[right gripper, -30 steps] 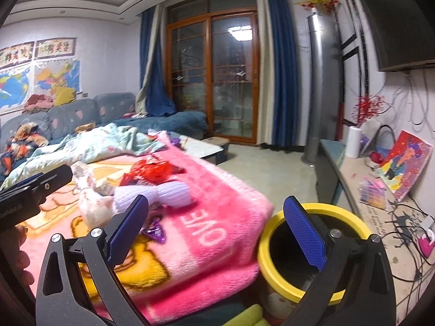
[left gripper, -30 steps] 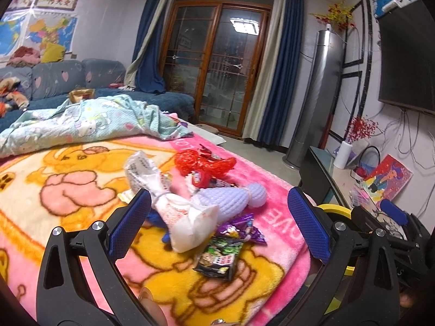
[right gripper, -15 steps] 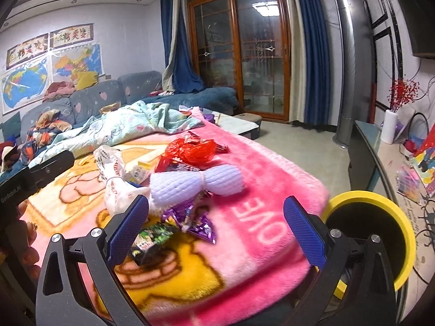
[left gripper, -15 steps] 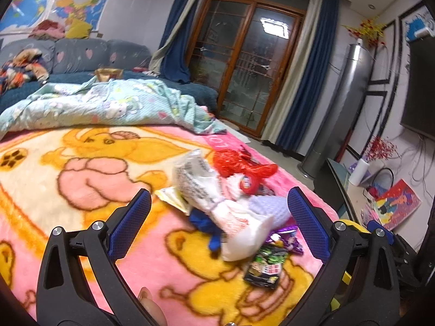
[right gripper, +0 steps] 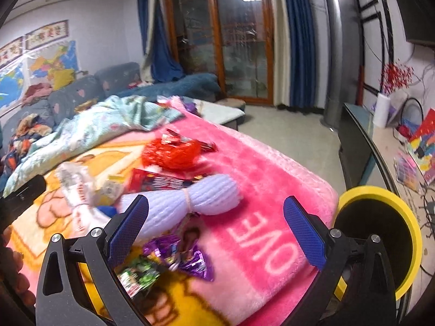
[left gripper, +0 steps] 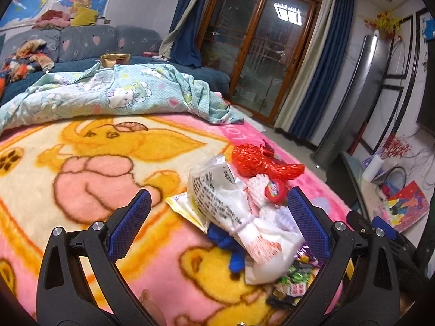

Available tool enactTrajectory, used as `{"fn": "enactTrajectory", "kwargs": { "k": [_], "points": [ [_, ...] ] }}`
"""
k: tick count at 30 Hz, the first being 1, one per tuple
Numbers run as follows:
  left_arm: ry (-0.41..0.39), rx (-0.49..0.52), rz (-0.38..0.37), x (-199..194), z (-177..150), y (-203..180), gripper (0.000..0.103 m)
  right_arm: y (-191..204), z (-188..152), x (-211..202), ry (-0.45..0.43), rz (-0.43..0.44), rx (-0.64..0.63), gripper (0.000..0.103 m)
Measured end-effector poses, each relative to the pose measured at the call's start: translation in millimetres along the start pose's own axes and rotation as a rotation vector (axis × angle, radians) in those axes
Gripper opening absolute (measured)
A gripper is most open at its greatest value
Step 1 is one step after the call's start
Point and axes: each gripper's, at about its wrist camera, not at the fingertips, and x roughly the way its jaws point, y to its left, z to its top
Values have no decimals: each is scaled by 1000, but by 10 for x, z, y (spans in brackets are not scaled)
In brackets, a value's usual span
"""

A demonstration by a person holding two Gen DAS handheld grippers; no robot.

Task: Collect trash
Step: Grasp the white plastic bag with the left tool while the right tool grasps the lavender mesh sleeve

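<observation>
Both wrist views face the blanket's (left gripper: 81, 168) trash pile (right gripper: 190, 198) closely, seemingly.

Indoor light is dim and bluish, coming from a ceiling lamp whose reflection (left gripper: 288, 14) glares in the dark glass door (right gripper: 239, 40) far ahead of both grippers. Fisheye bending curves the edges, with black corners. The right wrist view is motion-blurred; shadows are soft.

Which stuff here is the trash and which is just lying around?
For the job:
white bag
red bag
purple wrapper
green wrapper
lilac foam sleeve
yellow bin

Just lying about:
pink blanket
blue quilt
sofa
paper roll
</observation>
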Motion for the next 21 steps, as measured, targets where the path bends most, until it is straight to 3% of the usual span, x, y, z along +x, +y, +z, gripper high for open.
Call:
{"fn": "enactTrajectory", "kwargs": {
  "k": [14,18,21],
  "points": [
    [132,-113,6,531,141,187,90,-103,196,693,186,0,213,93],
    [158,-148,-5,611,137,229,82,-237,189,879,279,39,334,80],
    [180,-168,-20,655,117,248,72,-304,140,981,342,110,409,57]
  ]
}}
